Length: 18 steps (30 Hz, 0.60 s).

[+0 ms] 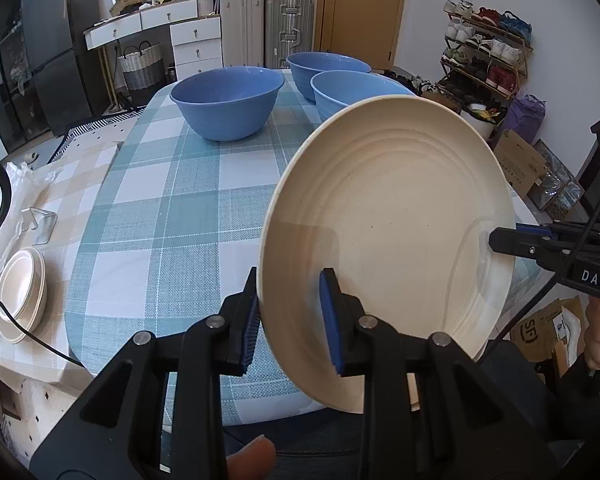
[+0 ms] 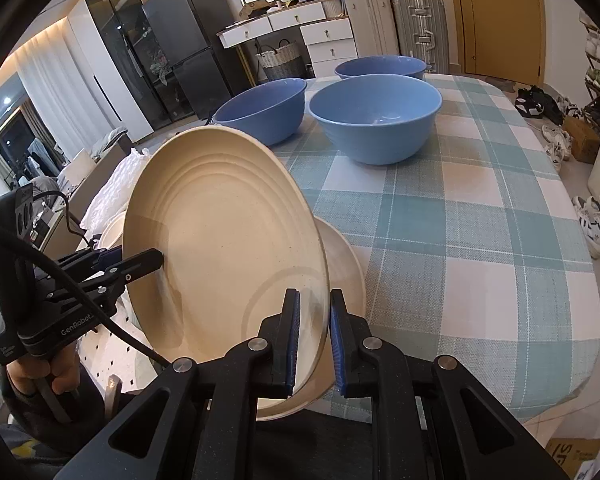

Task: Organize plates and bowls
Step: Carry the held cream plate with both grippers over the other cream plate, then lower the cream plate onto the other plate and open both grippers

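Far left on the side worktop (image 1: 80, 176), stacked cream plates (image 1: 20, 296). Toward the middle, left hand-held gripper (image 1: 290, 316) clenched on the tilted cream plate (image 1: 388, 232), raised over the checked worktop (image 1: 172, 216). Opposite rim pinched by right hand-held gripper (image 2: 314, 344). Behind, three blue bowls (image 1: 228, 102).

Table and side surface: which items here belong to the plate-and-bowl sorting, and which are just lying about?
Job:
cream plate, held tilted, left gripper and right gripper on its rim
second cream plate behind it
three blue bowls
stacked cream plates

Lying about:
suitcases
shoe rack
woven basket
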Each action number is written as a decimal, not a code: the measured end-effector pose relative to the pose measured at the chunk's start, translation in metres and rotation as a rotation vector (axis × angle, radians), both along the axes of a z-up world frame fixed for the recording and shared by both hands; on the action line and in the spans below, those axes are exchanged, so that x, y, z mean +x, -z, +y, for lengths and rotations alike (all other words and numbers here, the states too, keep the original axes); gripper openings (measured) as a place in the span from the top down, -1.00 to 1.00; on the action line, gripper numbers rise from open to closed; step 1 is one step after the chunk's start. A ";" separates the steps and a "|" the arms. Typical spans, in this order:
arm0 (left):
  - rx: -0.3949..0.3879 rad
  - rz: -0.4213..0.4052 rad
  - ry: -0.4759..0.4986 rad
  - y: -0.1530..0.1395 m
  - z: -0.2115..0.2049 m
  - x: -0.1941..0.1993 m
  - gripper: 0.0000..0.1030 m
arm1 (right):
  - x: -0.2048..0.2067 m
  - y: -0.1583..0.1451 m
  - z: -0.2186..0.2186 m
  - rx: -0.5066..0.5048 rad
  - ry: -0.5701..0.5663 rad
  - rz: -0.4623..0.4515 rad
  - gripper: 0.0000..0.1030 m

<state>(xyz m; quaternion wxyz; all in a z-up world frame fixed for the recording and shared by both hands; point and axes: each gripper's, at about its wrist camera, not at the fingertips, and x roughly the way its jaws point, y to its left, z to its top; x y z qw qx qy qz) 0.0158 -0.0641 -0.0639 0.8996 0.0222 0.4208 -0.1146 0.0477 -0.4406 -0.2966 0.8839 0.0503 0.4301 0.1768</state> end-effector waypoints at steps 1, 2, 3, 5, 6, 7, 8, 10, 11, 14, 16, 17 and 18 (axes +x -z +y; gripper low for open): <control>-0.008 0.009 0.000 0.002 0.001 0.002 0.55 | 0.000 0.000 0.000 0.000 0.001 0.000 0.72; -0.014 0.016 0.000 0.003 0.001 0.003 0.55 | 0.001 0.000 -0.001 -0.001 0.002 0.001 0.72; -0.015 0.020 0.001 0.004 0.001 0.004 0.55 | 0.001 0.001 0.000 -0.005 0.003 0.001 0.72; -0.011 0.023 0.004 0.007 0.000 0.005 0.55 | 0.003 0.003 0.000 -0.013 0.010 0.004 0.69; -0.011 0.025 0.005 0.008 -0.001 0.005 0.55 | 0.004 0.004 -0.001 -0.016 0.012 0.005 0.69; -0.011 0.028 0.008 0.010 -0.001 0.007 0.55 | 0.005 0.006 -0.001 -0.020 0.016 0.009 0.69; -0.014 0.032 0.012 0.011 -0.001 0.009 0.55 | 0.005 0.007 -0.001 -0.019 0.021 0.012 0.68; -0.027 0.049 0.016 0.016 0.000 0.013 0.55 | 0.006 0.008 -0.002 -0.026 0.028 0.010 0.68; -0.030 0.052 0.017 0.018 0.001 0.014 0.55 | 0.006 0.009 -0.002 -0.026 0.028 0.010 0.67; -0.042 0.060 0.017 0.023 0.003 0.018 0.55 | 0.007 0.010 -0.002 -0.034 0.030 0.013 0.67; -0.042 0.061 0.018 0.024 0.003 0.018 0.55 | 0.007 0.011 0.001 -0.056 0.030 0.010 0.67; -0.042 0.061 0.019 0.025 0.004 0.019 0.55 | 0.007 0.012 0.002 -0.068 0.032 0.009 0.67; -0.041 0.062 0.020 0.025 0.004 0.019 0.55 | 0.007 0.013 0.004 -0.080 0.033 0.006 0.67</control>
